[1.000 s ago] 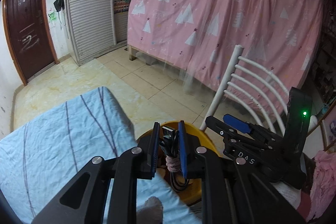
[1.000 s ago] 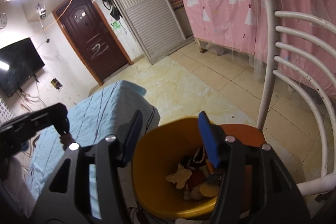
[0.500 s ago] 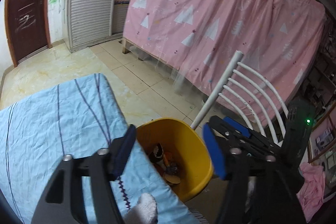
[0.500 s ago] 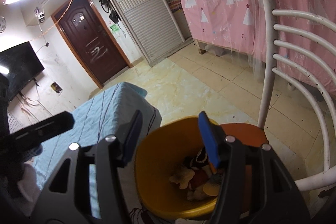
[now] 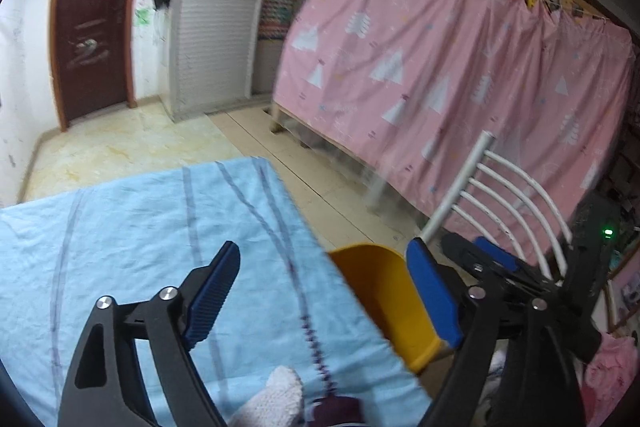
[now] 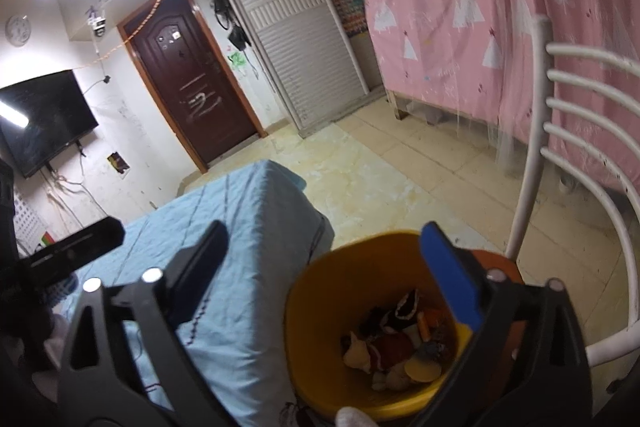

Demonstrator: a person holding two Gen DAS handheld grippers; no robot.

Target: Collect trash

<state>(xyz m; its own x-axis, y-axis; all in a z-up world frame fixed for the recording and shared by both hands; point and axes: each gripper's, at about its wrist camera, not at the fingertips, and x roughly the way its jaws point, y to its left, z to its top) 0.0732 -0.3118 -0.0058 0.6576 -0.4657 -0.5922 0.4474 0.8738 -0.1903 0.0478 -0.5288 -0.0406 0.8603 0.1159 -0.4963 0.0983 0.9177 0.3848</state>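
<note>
A yellow bin stands on a red-seated chair beside the table; its rim also shows in the left wrist view. Mixed trash lies in its bottom. My left gripper is open and empty, above the table's right edge next to the bin. My right gripper is open and empty, hovering over the bin's near rim. The right gripper's body shows at the right of the left wrist view.
The table wears a light blue striped cloth. A white metal chair back rises right of the bin. A pink curtain hangs behind. Tiled floor, a brown door and a wall television lie beyond.
My left gripper opened and let a black cable bundle fall into the bin, then drew back left over the blue cloth. The right gripper stayed open over the bin.
</note>
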